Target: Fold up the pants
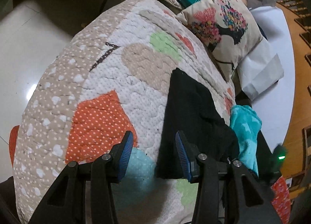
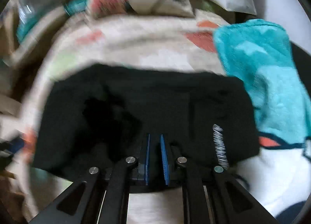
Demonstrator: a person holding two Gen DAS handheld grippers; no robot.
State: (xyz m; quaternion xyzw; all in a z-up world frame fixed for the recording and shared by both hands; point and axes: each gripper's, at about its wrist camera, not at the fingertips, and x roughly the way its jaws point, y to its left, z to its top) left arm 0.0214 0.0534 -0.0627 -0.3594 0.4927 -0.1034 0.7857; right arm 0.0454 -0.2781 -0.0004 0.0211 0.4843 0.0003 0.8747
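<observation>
The black pants (image 1: pixel 194 111) are seen lying in a compact dark rectangle on the patchwork quilt (image 1: pixel 108 80), w/ a teal towel (image 1: pixel 245 128) touching their far-right edge and a printed pillow (image 1: pixel 221 29) further back. The left tongs (image 1: pixel 154 154) are held spread wide, nothing between the pads; one pad sits over the quilt, the other over the pants' edge. The right tongs (image 2: pixel 155 154) are nearly pressed together above the pants (image 2: pixel 147 115), a thin gap left btwn the pads; no cloth is seen caught there, though the right view is blurred.

Risks, as judged: the teal towel (image 2: pixel 266 80) could be snagged along w/ the pants edge, being so close. The quilt could be pinched by the left tongs instead of the pants, since the fabrics overlap. Layers could be dragged apart if only the top one is gripped.
</observation>
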